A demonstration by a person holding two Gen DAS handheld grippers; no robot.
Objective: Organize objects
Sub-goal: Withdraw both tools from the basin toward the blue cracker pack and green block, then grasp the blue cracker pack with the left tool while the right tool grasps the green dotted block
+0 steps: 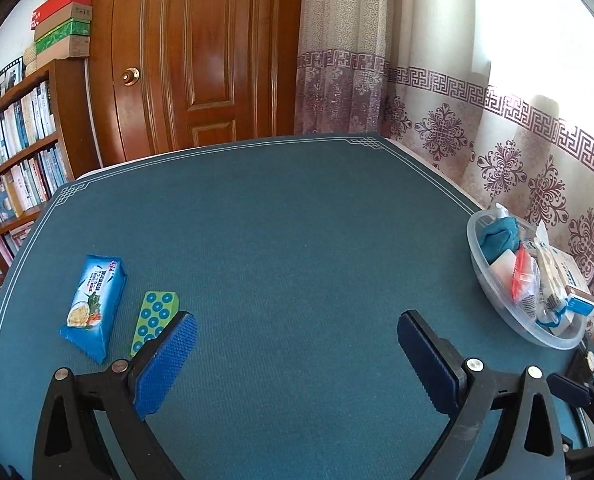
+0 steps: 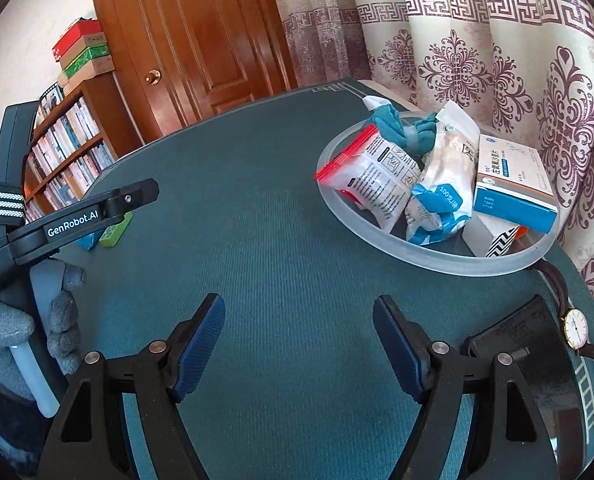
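Both hand-held tools hang over a teal table mat (image 1: pixel 297 220). The left gripper (image 1: pixel 297 334) stands wide open with nothing between its blue pads. The right gripper (image 2: pixel 299 320) is likewise spread wide and holds nothing.

Two items lie loose on the mat at the left: a blue snack packet (image 1: pixel 94 305) and, just beside it, a green box with blue dots (image 1: pixel 153 320). The left finger pad (image 1: pixel 169 364) sits close to the near end of that box; contact cannot be confirmed.

At the right edge of the mat sits a clear plastic bowl (image 2: pixel 433 254). It contains a red-topped zip bag (image 2: pixel 371 178), a white-and-blue pouch (image 2: pixel 443 178), a blue-and-white carton (image 2: pixel 513 184) and a teal cloth bundle (image 2: pixel 393 124). A wristwatch (image 2: pixel 575 326) lies near the bowl, beside the right gripper.
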